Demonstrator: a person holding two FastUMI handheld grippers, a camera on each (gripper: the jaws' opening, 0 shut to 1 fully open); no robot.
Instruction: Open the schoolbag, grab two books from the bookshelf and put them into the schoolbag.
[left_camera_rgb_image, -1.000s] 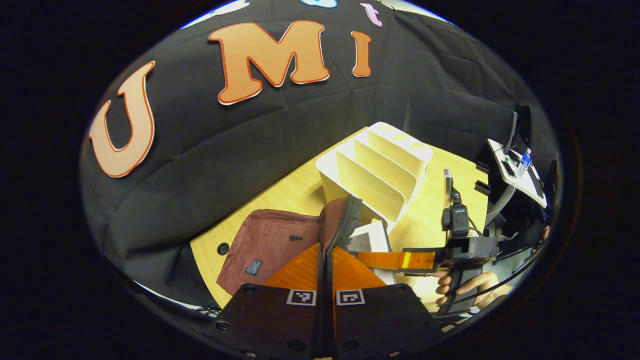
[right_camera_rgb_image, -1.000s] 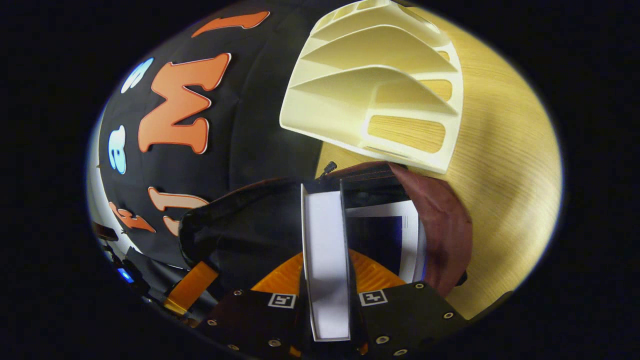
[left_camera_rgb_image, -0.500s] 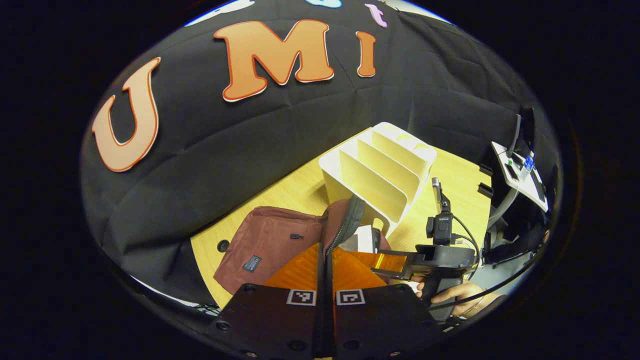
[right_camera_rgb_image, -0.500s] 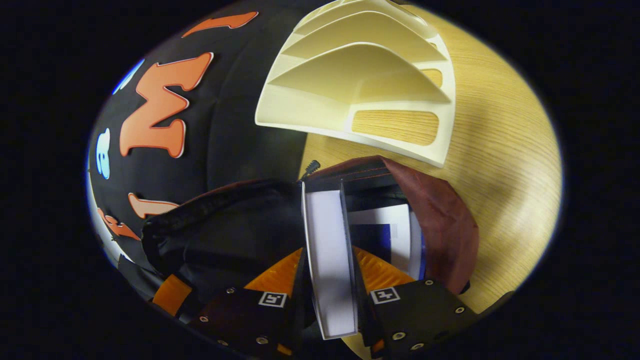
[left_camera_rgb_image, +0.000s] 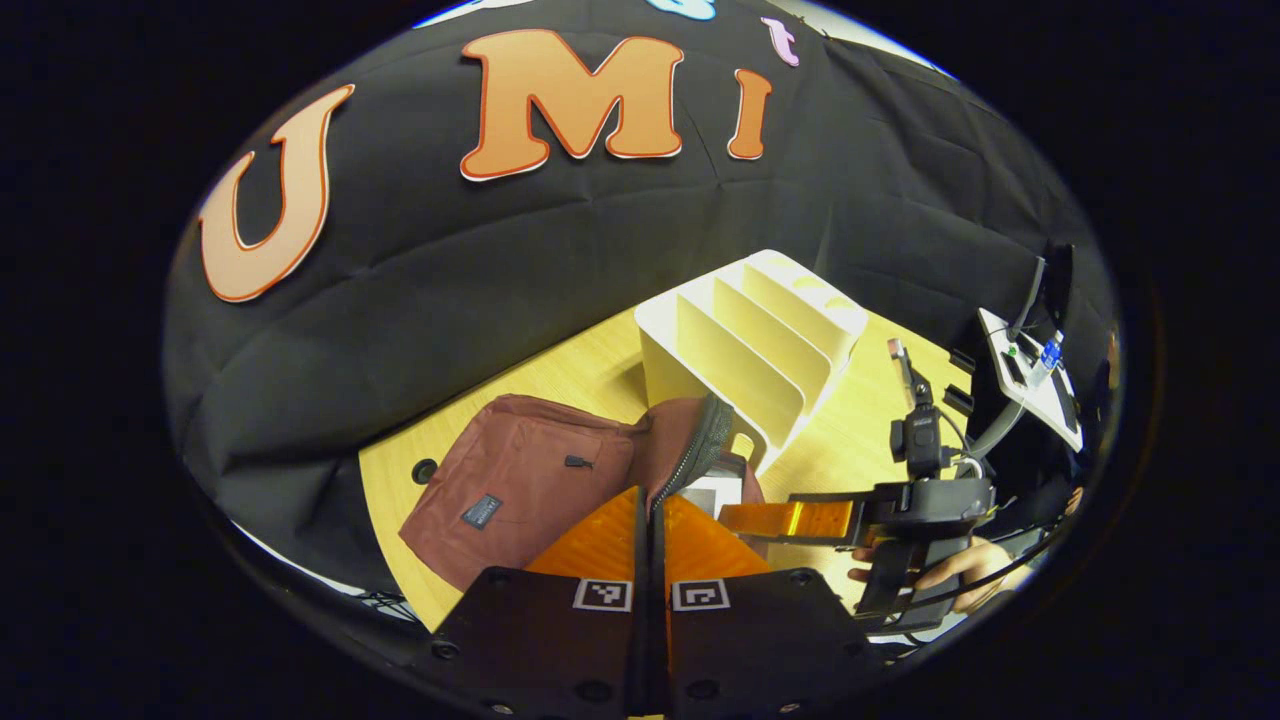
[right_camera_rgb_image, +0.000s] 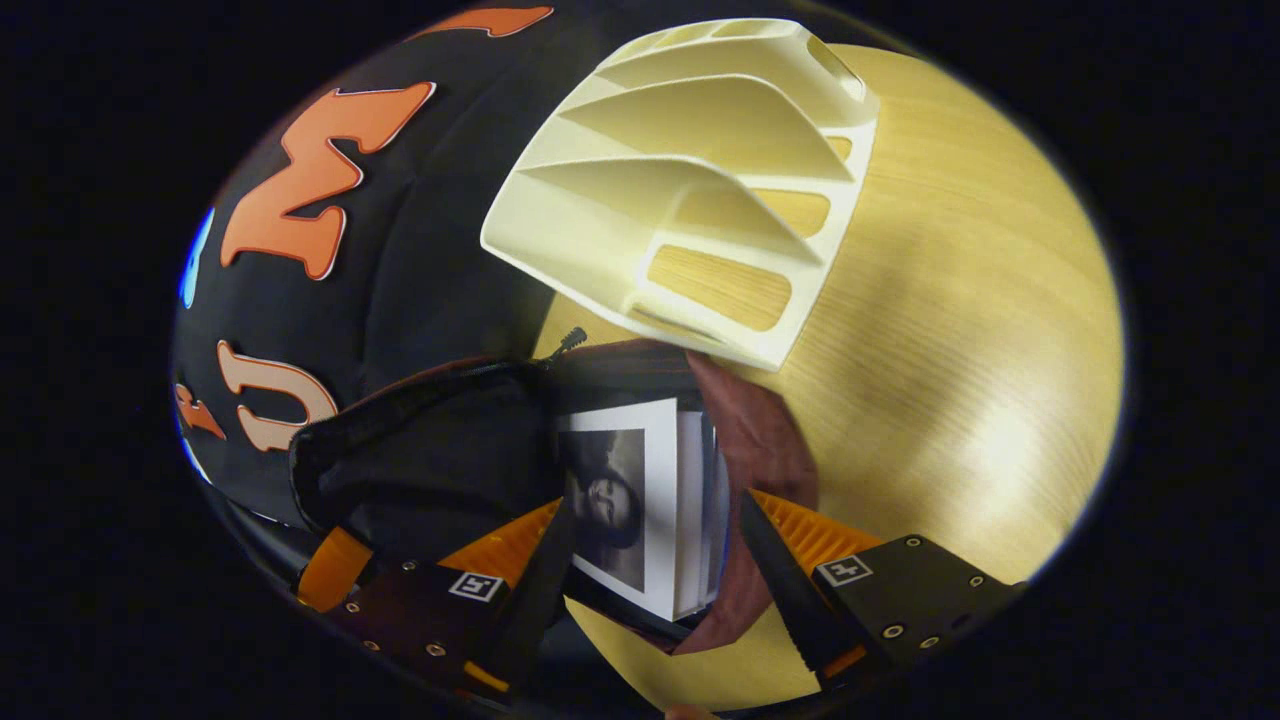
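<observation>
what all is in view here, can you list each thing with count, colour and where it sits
schoolbag: one, maroon, lying on the table beside the bookshelf, its mouth open
books: at least two, white-edged, one with a dark picture on its cover, inside the open schoolbag
bookshelf: one, cream, slotted, standing on the table behind the schoolbag, slots bare
table: one, light wood, under everything
stand: one, white top on a grey arm, past the table's far edge
left gripper: fingers together, pinching the schoolbag's zip edge
right gripper: fingers spread, either side of the books
hand: one, holding the right gripper's handle
</observation>
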